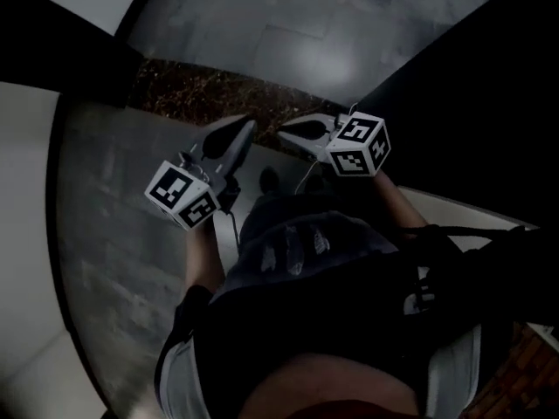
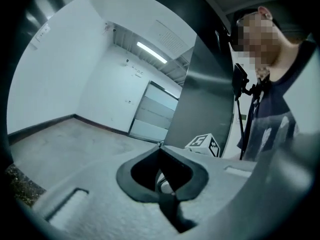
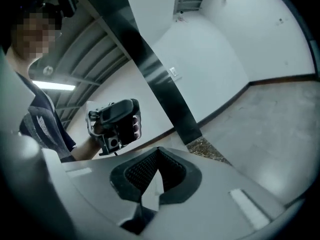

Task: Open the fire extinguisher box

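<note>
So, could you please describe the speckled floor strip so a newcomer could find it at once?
In the head view, start from the smooth grey floor at the top. Along its near edge, just beyond the left gripper and right gripper, runs the speckled strip. It is dark with brown flecks, while the floor on either side is plain grey.

The head camera looks steeply down past the wearer's torso [image 1: 332, 321] onto the left gripper [image 1: 246, 126] and right gripper [image 1: 284, 133], their tips near each other over the grey floor [image 1: 113, 234]. Each gripper camera sits close behind its own jaws, looking along them. Turned toward each other, each shows the opposite gripper, the wearer and that floor.
</note>
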A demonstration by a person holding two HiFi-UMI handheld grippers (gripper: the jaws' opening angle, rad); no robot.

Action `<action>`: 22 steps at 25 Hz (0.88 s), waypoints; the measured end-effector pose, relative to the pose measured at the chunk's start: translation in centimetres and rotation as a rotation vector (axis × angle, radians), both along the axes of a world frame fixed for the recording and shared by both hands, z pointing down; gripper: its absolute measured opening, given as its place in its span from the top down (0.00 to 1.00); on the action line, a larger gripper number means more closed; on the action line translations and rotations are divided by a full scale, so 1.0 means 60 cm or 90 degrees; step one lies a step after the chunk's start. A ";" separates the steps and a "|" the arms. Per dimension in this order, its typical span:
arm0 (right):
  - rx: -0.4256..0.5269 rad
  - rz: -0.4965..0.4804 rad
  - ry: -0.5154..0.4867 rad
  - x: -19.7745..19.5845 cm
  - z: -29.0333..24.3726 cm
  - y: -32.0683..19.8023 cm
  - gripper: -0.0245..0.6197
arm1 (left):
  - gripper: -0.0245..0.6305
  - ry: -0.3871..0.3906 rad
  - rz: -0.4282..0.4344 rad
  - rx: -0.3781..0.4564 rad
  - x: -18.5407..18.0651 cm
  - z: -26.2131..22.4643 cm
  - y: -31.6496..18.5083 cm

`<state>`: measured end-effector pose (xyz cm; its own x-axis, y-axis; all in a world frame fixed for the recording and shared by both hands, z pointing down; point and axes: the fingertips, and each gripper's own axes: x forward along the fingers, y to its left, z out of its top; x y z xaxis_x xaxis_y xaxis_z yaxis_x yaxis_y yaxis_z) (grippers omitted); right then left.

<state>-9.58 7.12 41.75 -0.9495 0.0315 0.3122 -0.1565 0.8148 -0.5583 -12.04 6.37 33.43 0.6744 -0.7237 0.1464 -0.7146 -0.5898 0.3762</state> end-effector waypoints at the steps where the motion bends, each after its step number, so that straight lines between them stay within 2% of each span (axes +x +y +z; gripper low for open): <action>1: -0.029 0.004 -0.015 0.004 0.002 -0.014 0.96 | 0.96 -0.022 0.004 0.004 0.016 0.000 -0.012; 4: -0.136 0.032 -0.085 -0.003 0.003 -0.048 0.96 | 0.96 -0.082 -0.003 0.001 0.015 0.016 -0.035; 6: -0.161 0.033 -0.104 -0.019 0.008 -0.054 0.96 | 0.96 -0.083 -0.002 0.004 -0.005 0.020 -0.040; 8: -0.153 0.025 -0.091 -0.039 0.014 -0.058 0.96 | 0.96 -0.089 0.000 0.013 -0.025 0.015 -0.051; 12: -0.139 0.037 -0.081 -0.099 0.009 -0.081 0.96 | 0.96 -0.134 0.022 0.028 -0.071 0.013 -0.077; 17: -0.137 0.050 -0.076 -0.191 0.007 -0.101 0.96 | 0.96 -0.118 0.033 0.016 -0.162 0.028 -0.090; 22: -0.145 0.049 -0.045 -0.235 0.019 -0.088 0.96 | 0.96 -0.111 0.015 0.007 -0.238 0.041 -0.089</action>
